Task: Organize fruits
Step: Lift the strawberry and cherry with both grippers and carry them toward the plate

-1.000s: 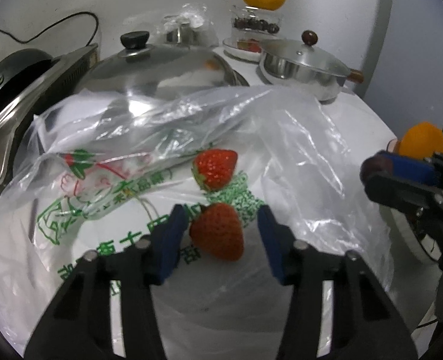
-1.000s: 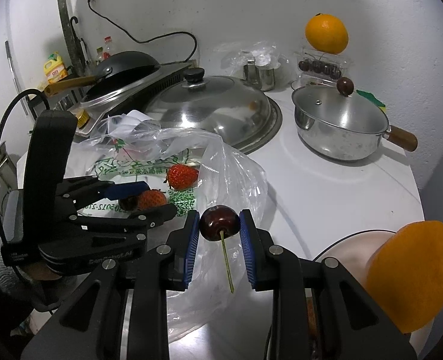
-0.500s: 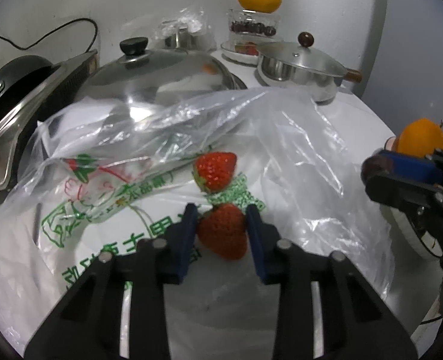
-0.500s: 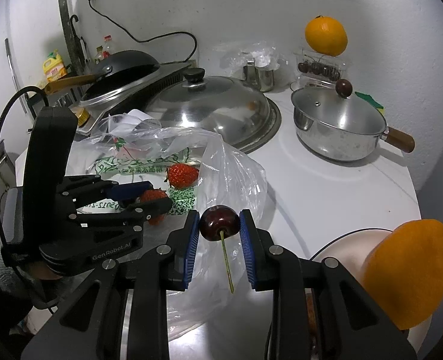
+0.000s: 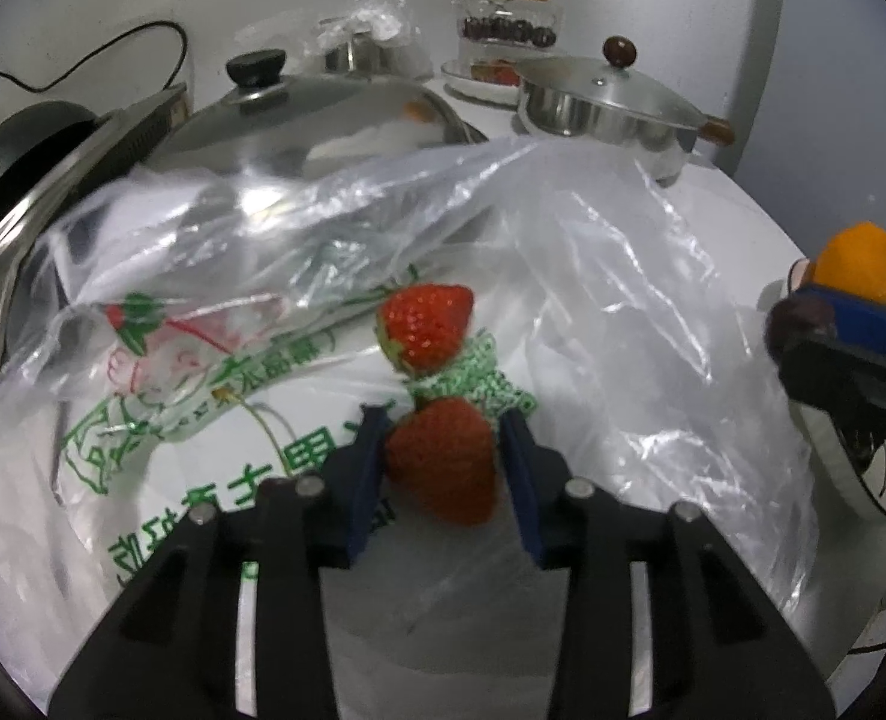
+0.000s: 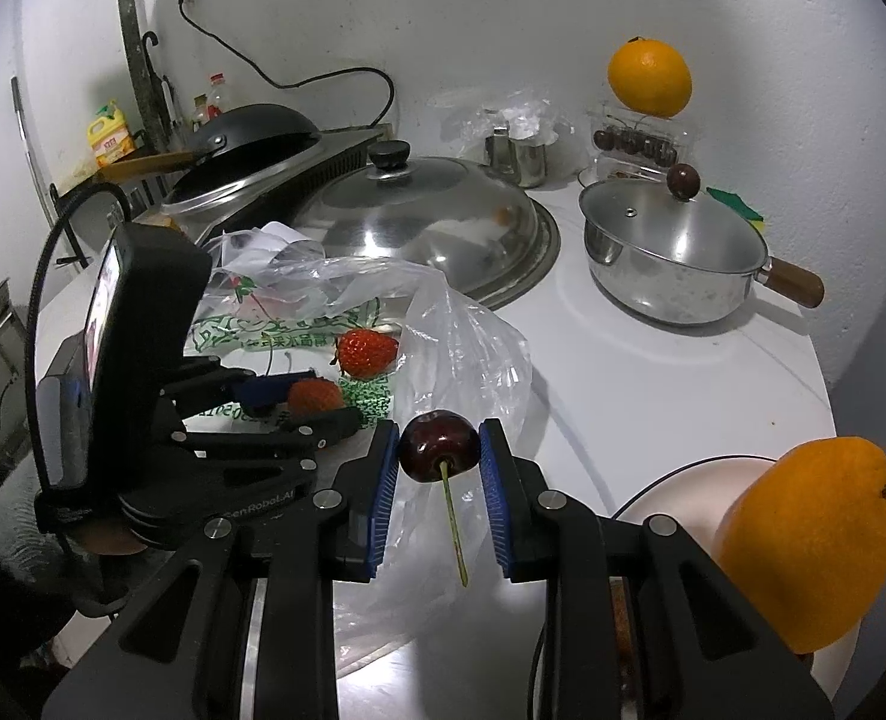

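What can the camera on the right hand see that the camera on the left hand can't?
Only the right wrist view shows the cherry's long stem, the yellow bottle by the wall, and the whole black frying pan.

Only the left wrist view shows the gap between the nearer strawberry and the right-side finger of the left gripper, whose fingers have just been opening.

Both show two strawberries on the plastic bag, the cherry pinched in the right gripper, two oranges, the big lid and the small pot.
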Demonstrator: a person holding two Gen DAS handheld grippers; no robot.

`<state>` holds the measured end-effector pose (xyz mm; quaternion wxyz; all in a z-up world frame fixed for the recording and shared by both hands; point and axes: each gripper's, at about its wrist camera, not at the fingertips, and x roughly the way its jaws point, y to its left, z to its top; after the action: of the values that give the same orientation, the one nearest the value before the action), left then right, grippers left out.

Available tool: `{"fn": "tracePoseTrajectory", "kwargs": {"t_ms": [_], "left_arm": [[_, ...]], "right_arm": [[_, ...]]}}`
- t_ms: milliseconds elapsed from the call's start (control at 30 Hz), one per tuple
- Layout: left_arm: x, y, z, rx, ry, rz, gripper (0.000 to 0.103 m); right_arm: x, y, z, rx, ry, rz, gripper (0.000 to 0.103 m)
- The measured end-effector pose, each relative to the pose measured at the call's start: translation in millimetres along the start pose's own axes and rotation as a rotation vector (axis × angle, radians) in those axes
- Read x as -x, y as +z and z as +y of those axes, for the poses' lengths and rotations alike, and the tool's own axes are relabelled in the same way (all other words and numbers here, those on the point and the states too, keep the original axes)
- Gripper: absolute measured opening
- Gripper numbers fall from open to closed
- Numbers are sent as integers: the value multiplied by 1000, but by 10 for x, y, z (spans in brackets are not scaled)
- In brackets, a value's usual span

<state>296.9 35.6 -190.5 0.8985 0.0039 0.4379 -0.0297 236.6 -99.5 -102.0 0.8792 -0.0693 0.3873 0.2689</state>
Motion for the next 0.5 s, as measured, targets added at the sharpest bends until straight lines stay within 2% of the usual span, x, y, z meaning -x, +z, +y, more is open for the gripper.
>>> {"fn": "tracePoseTrajectory", "kwargs": {"t_ms": [233,500], "left_arm": [[83,-17,-1,-3,-19,-25,35],[212,-43,-8,-1,-31,-48,34]], "right_arm": [[11,1,3,3,0,-2,29],[105,5,52,11,-9,-15,29]]}}
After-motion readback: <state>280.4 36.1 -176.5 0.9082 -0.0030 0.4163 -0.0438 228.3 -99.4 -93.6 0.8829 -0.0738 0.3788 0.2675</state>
